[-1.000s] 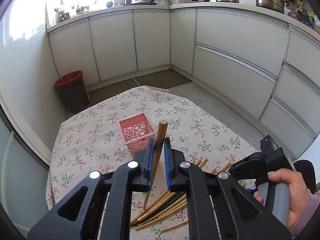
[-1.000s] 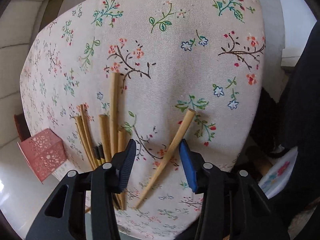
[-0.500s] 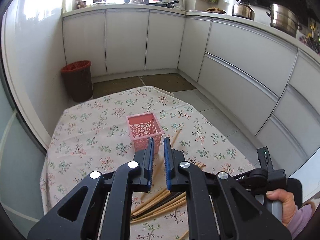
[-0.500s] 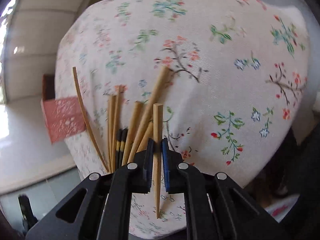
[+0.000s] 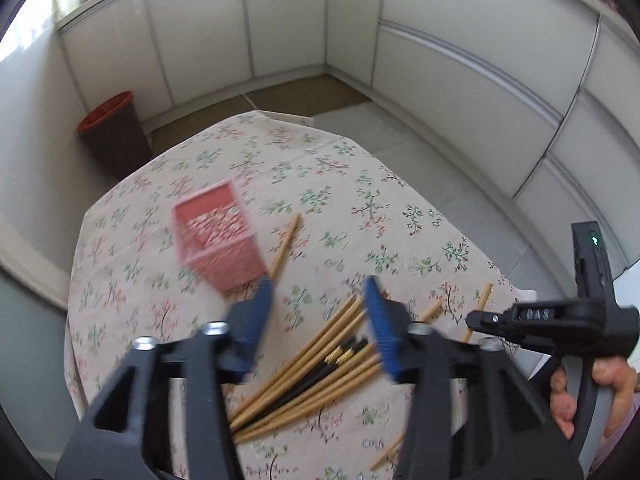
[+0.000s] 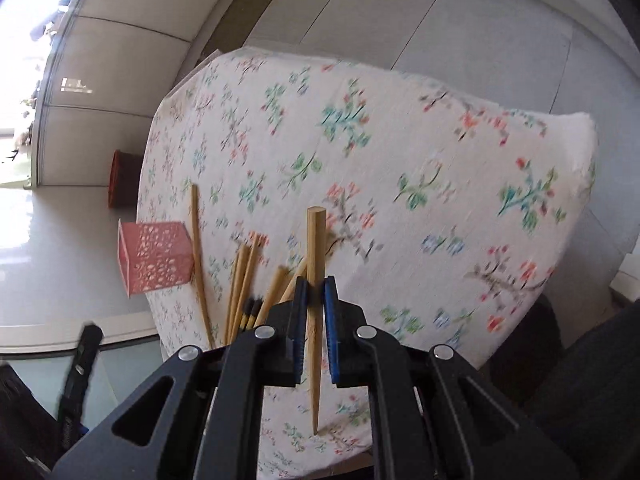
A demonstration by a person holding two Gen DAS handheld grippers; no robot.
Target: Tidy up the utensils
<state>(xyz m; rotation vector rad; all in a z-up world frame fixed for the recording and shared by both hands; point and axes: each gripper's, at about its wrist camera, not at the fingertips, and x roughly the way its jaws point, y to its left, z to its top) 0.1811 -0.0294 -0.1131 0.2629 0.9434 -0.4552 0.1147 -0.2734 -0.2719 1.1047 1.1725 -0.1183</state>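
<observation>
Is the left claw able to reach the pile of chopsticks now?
Probably yes. The left claw is empty, its jaws opening, above the pile of chopsticks, with nothing between them.

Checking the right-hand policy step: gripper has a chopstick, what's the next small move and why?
Probably carry it toward the pink basket and tip it upright over the opening. The right gripper is shut on one wooden chopstick, lifted off the tablecloth, and the basket stands apart, beside the loose pile.
</observation>
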